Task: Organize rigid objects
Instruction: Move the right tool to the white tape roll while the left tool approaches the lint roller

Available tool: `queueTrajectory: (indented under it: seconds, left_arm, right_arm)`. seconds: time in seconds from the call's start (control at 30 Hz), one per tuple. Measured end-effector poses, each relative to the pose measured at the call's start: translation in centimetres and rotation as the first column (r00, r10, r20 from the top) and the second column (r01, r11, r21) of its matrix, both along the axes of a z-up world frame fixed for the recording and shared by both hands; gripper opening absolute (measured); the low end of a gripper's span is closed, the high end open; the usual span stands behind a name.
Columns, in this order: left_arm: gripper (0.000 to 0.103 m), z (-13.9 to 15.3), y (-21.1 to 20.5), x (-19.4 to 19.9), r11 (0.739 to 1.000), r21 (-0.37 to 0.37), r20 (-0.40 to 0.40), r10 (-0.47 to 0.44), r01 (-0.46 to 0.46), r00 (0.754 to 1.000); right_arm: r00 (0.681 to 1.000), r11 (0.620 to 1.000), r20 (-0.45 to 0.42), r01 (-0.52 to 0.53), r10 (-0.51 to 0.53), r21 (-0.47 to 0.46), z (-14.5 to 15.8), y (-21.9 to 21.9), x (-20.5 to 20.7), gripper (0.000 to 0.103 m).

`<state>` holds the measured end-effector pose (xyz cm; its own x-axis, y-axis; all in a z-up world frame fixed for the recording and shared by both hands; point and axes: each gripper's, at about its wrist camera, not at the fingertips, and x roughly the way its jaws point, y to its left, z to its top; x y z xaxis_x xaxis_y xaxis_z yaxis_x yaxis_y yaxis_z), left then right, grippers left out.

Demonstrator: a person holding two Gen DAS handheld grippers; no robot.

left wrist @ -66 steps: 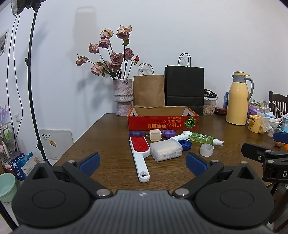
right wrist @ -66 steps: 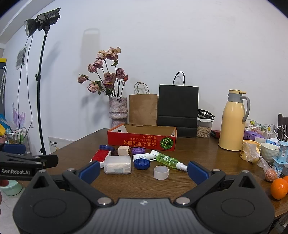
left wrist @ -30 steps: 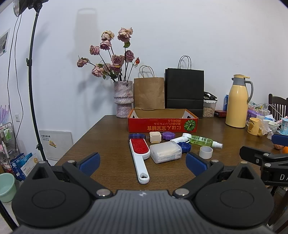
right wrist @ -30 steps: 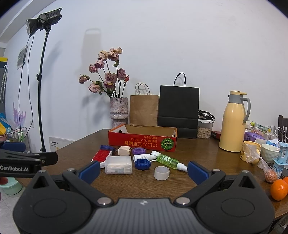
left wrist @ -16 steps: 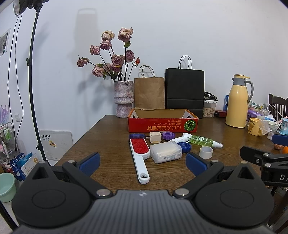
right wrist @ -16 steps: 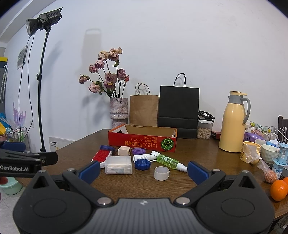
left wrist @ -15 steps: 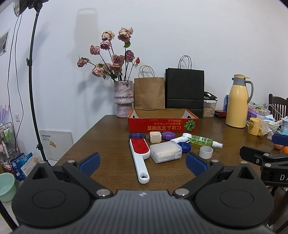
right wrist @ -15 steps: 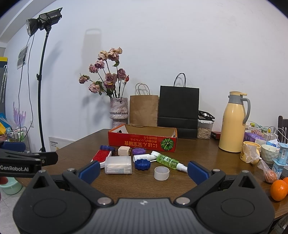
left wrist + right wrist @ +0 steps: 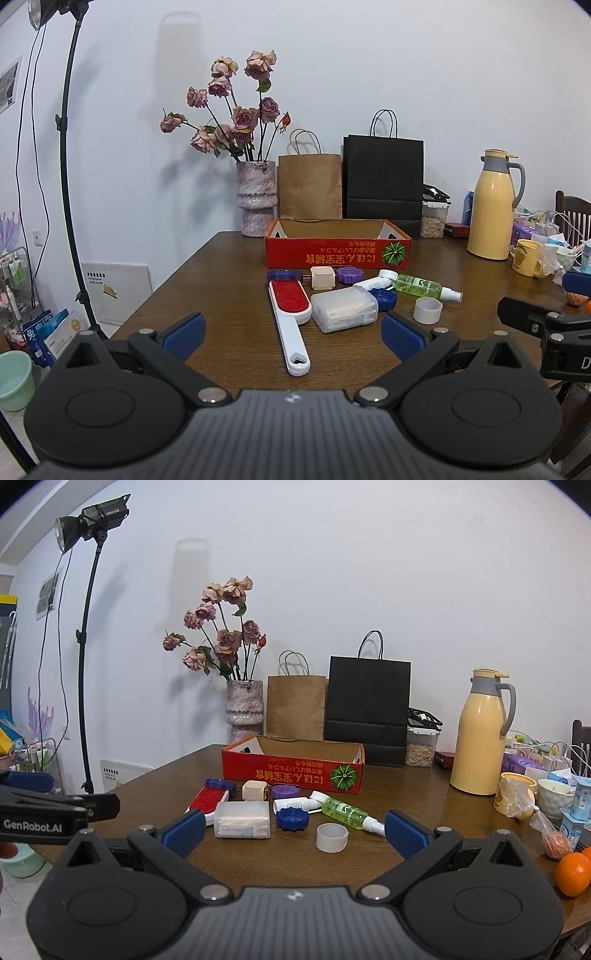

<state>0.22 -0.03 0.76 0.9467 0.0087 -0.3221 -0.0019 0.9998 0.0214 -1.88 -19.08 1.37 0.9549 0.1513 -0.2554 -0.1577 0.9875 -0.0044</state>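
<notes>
Both grippers are poised at the near edge of the table, and nothing is picked up yet — this looks like the opening, the sizing-up before a first grasp. The left gripper has its blue pads spread wide with nothing between them; the right gripper is spread just the same and empty.

Nearest the left gripper lies the lint brush, white handle pointing back toward the camera, red pad away. Just beside it is the translucent white box, and near the right gripper the small white cup stands upright. Behind those come the blue cap, the white tube, the green spray bottle on its side, the beige cube and the purple cap. Farther back sits the red cardboard box, open-topped — the likely home for the lot.

My guess for the next move: lower onto the brush handle or the cup, pads straddling it, then close.

Against the views from a couple of seconds back, the scene sits slightly lower in the left frame; the objects have not moved, and both grippers remain open.
</notes>
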Motion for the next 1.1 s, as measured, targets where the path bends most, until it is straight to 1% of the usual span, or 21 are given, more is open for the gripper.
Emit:
queueTrajectory:
  seconds: [0.4, 1.1]
  left_arm:
    - [0.103, -0.7, 0.2, 2.7, 1.0, -0.002, -0.035, 0.019, -0.019, 0.999]
    - [0.103, -2.4, 0.8, 9.6, 0.999, -0.005, -0.132, 0.036, -0.037, 0.991]
  right_arm:
    - [1.0, 1.0, -0.024, -0.009, 0.009, -0.016, -0.8, 0.1, 2.8, 0.103]
    - [0.995, 1.0, -0.105, 0.001, -0.004, -0.03, -3.0, -0.2, 9.5, 0.103]
